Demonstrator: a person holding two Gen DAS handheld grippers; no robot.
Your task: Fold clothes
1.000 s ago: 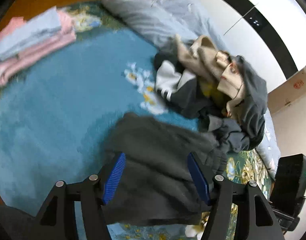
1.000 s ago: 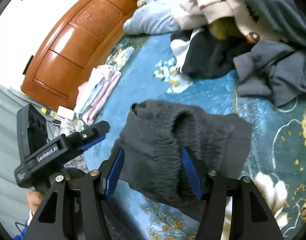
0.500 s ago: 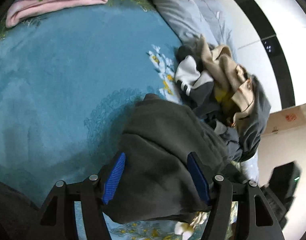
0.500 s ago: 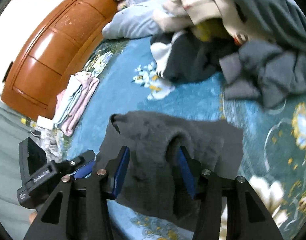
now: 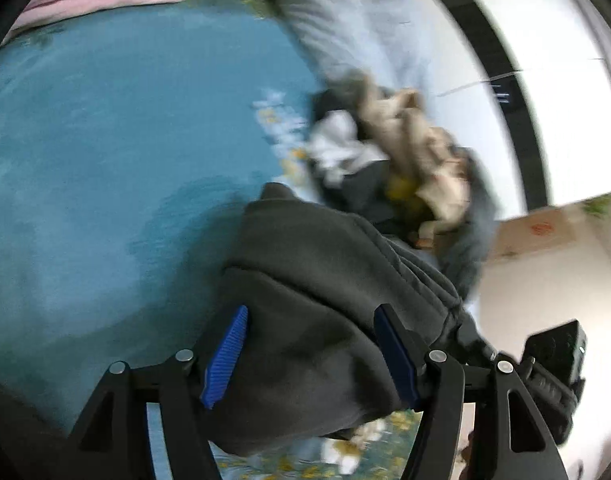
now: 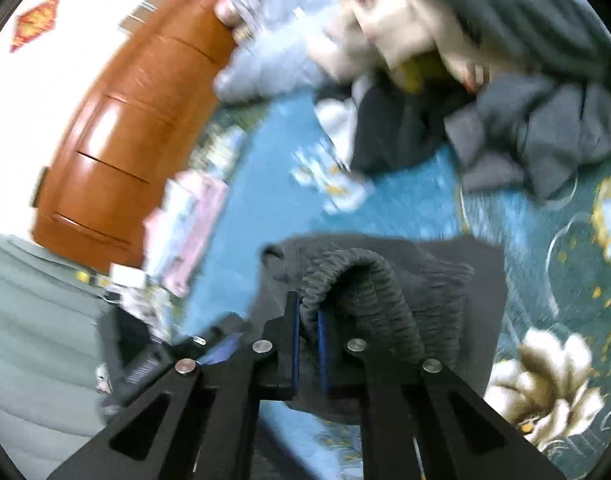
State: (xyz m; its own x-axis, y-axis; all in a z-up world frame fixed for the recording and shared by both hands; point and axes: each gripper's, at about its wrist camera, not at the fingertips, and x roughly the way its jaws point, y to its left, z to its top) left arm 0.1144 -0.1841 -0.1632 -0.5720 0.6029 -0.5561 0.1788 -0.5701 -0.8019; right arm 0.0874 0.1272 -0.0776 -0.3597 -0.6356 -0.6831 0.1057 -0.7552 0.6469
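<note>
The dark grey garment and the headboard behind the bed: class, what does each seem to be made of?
Dark grey garment: soft knit, probably fleece or jersey; matte, with a ribbed, gathered band that bunches where it is pinched. Headboard: wood or wood veneer, probably; reddish-brown, glossy, with bright highlights on its panels.

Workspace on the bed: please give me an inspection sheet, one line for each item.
Surface: blue floral bedspread, partly bare.
Job's things: dark grey garment in front of both grippers; folded pink and pale blue stack near the wooden headboard.
Clutter: unfolded clothes heap; grey quilt.
Grippers: right gripper jaws have just closed, pinching the garment's ribbed band; left gripper jaws apart, cloth between them, not pressed.
Cables: nothing seen.
Surroundings: white wall, red ornament.
</note>
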